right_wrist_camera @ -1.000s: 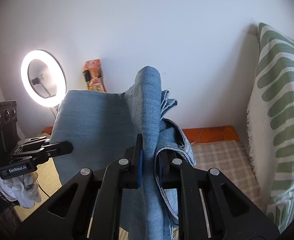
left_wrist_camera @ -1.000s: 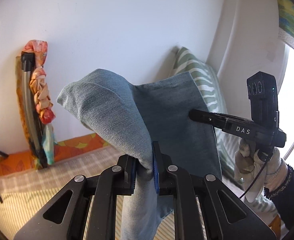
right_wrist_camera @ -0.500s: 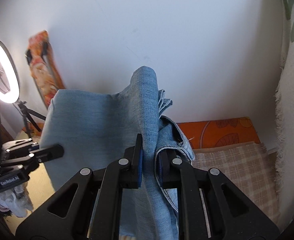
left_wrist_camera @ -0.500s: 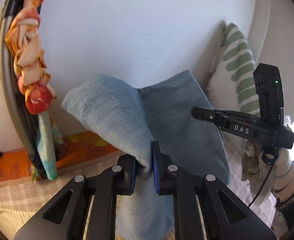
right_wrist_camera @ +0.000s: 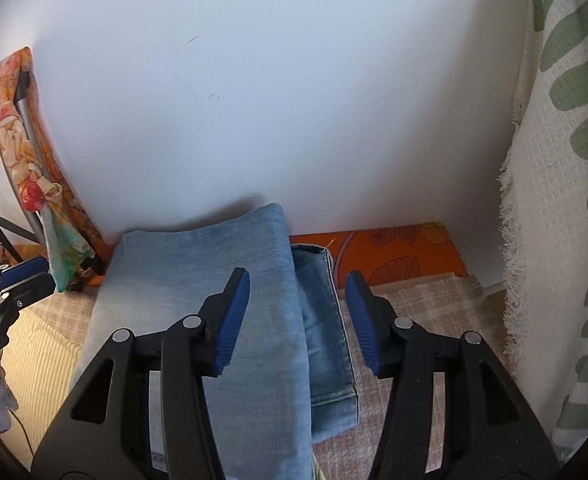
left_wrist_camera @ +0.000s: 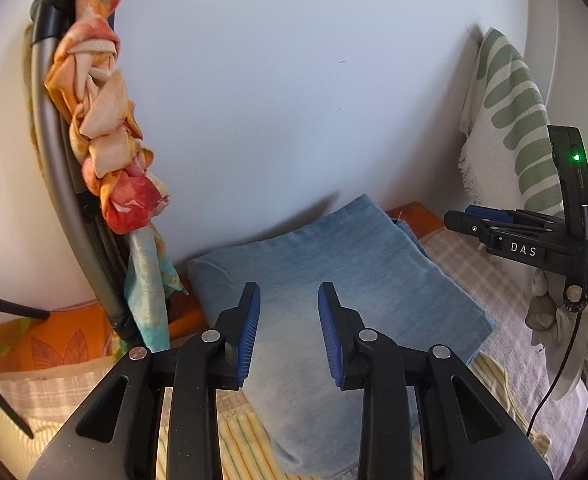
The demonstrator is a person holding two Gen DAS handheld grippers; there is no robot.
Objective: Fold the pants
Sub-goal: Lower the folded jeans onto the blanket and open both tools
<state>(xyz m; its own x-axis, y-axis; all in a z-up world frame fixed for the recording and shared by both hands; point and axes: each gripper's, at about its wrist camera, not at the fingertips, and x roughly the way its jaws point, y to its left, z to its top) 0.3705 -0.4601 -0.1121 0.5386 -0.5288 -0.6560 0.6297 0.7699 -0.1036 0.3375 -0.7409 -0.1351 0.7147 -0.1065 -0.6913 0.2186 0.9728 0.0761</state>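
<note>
Folded light-blue jeans (left_wrist_camera: 334, 280) lying flat on checked bedding (left_wrist_camera: 506, 344), just ahead of and below both sets of jaws, far edge against white wall (left_wrist_camera: 274, 100). In right wrist view, top denim layer (right_wrist_camera: 198, 280) folded over, lower layer with hem peeking out under right jaw side. Left gripper (left_wrist_camera: 289, 312) jaws just opened, moderately apart, nothing pinched, denim below gap. Right gripper (right_wrist_camera: 298, 300) jaws just opened too, wider, nothing between pads, fold edge below gap. Gloved hand (left_wrist_camera: 558, 312) under right gripper, right of left jaws. Orange patterned cloth (left_wrist_camera: 106, 136) knotted on grey frame, left of left jaws. Green-striped throw (right_wrist_camera: 566, 200) hanging right of right jaws. Orange leaf-print edge (right_wrist_camera: 390, 256) beyond jeans by wall.
</note>
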